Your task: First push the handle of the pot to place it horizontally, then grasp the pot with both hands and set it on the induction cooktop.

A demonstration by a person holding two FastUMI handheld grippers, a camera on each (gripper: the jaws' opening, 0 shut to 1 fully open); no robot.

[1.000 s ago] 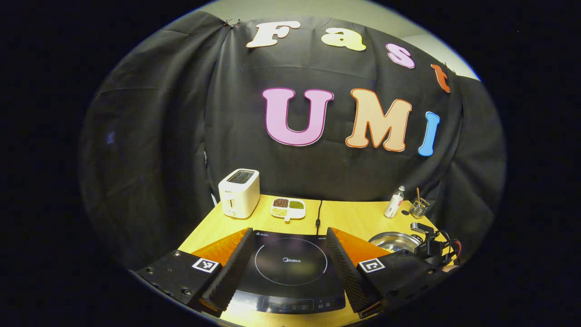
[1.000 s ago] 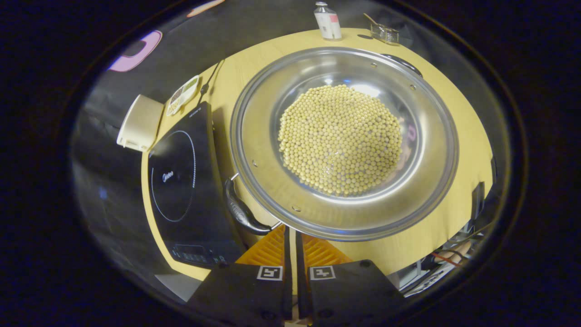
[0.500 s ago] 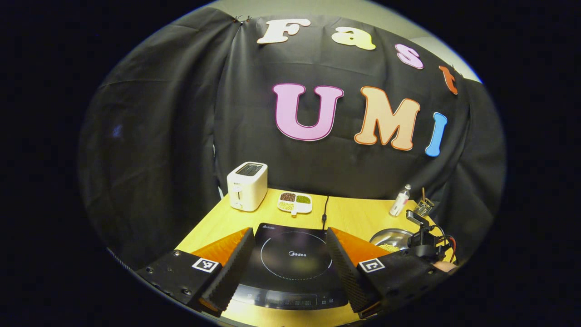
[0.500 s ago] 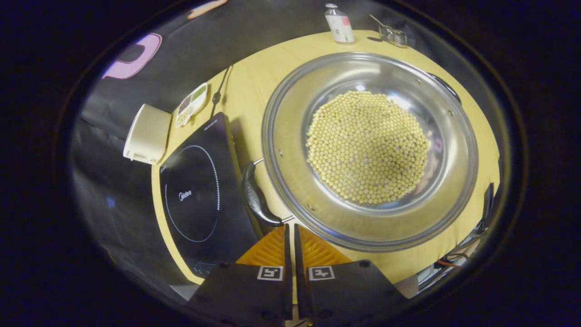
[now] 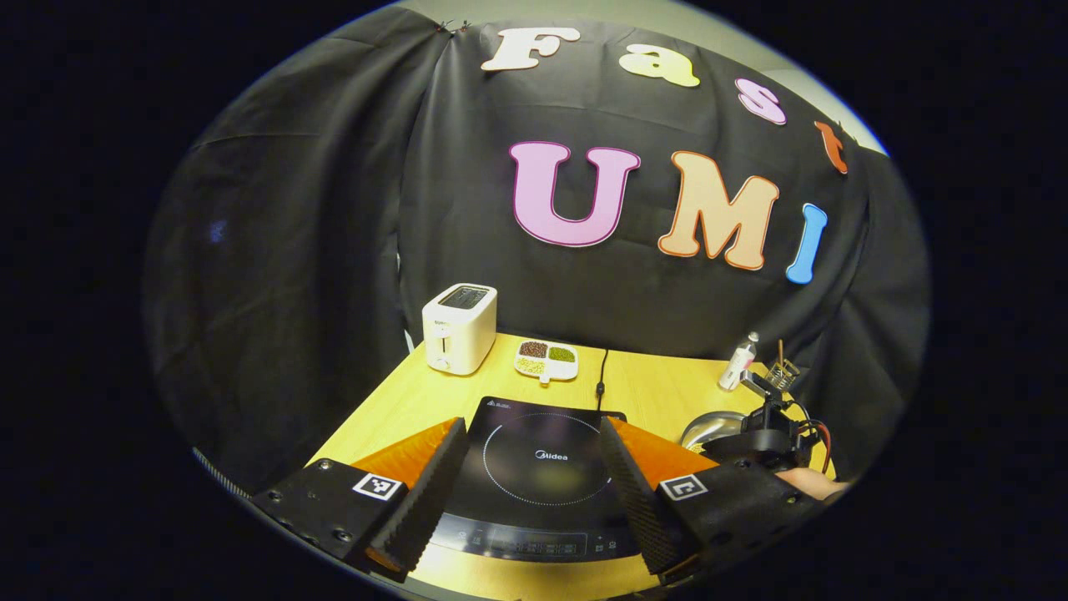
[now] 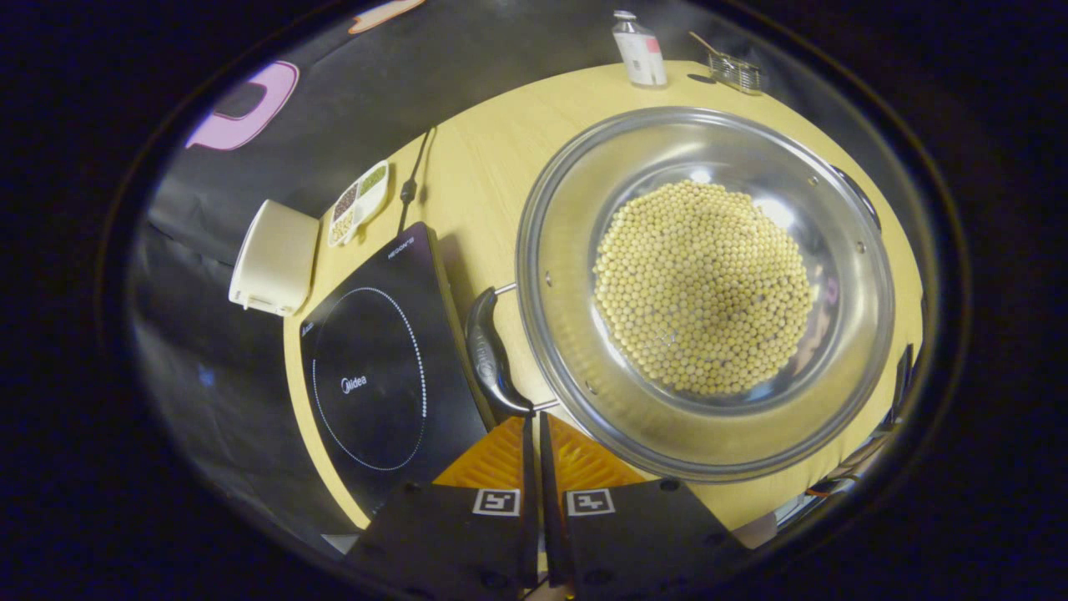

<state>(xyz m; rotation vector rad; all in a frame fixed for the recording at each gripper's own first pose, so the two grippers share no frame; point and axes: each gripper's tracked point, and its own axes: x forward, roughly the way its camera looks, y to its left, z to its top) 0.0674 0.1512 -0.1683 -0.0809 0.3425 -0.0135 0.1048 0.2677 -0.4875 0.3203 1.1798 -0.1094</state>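
The pot (image 6: 705, 288), a wide steel one with a bed of pale beans (image 6: 705, 288) in it, sits on the bench (image 6: 476, 159) just beside the induction cooktop (image 6: 375, 384), not on it, so the carrying half of the task is all still to do. The first half looks to be in hand: in the right gripper view the right tool (image 6: 534, 434) has its two fingers brought together with only a thin slit between them and nothing caught there, and their tips sit right at the near end of the pot's dark side handle (image 6: 491, 363), close enough that I cannot tell whether they touch it. That handle lies along the cooktop's edge, and the second handle (image 6: 855, 188) peeks out at the far rim (whether this already counts as horizontal is a judgement I would not press). The left tool (image 5: 530, 467) hangs spread wide above the cooktop (image 5: 542, 467), holding nothing; it has yet to go to the pot at all. The left gripper view gives the upright picture of the bench: the toaster (image 5: 459, 338), the divided dish (image 5: 546, 361), the bottle (image 5: 738, 363) and a small glass holder (image 5: 780, 376) at the back, with just a sliver of the pot (image 5: 709, 427) behind the other tool and a hand (image 5: 813, 482). The right gripper view looks steeply down and supplies what that misses: the beans, both handles, and the narrow gap between pot and cooktop.
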